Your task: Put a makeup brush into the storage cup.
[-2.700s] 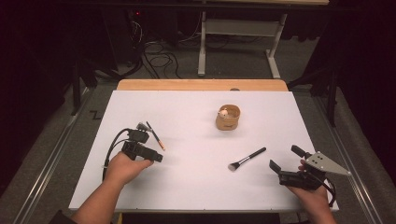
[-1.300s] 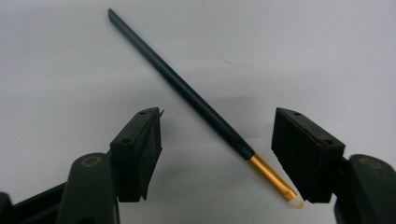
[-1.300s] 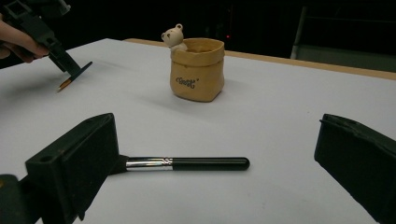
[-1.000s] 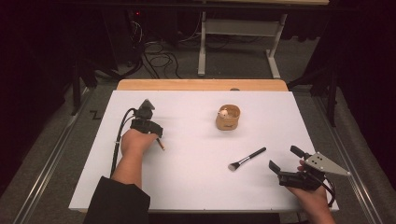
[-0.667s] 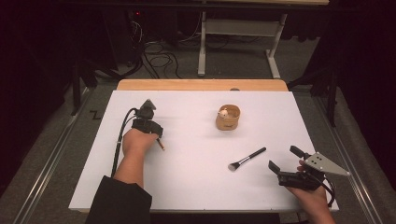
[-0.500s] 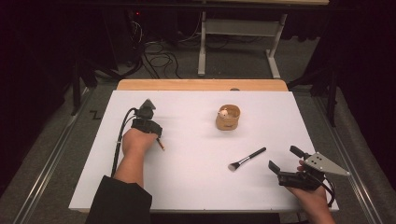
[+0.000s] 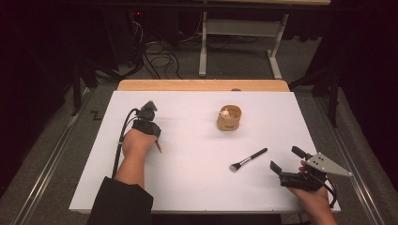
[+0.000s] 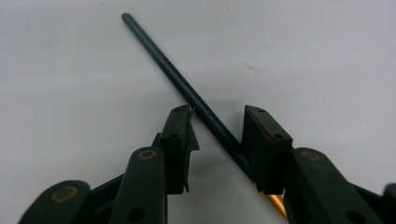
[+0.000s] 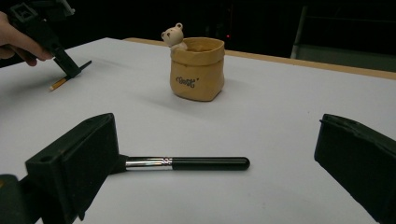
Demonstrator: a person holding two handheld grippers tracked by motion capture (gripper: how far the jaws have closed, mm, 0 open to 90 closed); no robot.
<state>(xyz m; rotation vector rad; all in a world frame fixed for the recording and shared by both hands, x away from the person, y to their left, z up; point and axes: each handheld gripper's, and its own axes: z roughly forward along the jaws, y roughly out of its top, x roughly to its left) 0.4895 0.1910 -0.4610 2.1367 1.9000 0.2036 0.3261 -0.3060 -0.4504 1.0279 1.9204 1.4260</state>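
The left tool (image 7: 146, 114) points down onto the white counter (image 7: 197, 187), its jaws set either side of a thin dark pencil (image 8: 187, 91) with an orange end. The jaws have just been closing; in the left gripper view the pencil lies slantwise in the gap between them, hard against the right-hand jaw, with a sliver of space at the other, so the tool is not yet clamped on it. The pencil lies flat on the counter and its dark end reaches well beyond the jaw tips.

Farther right, well apart from both tools, stands a small tan pouch-shaped pot (image 7: 229, 118), upright, with a little bear figure (image 9: 173, 35) peeping over its rim at the back; what else is inside cannot be told.

Just ahead of the right tool (image 7: 288, 161) lies a makeup brush (image 7: 248, 160) with a black handle and silver collar, flat on the counter. The right tool's jaws stand wide apart, with nothing held between them
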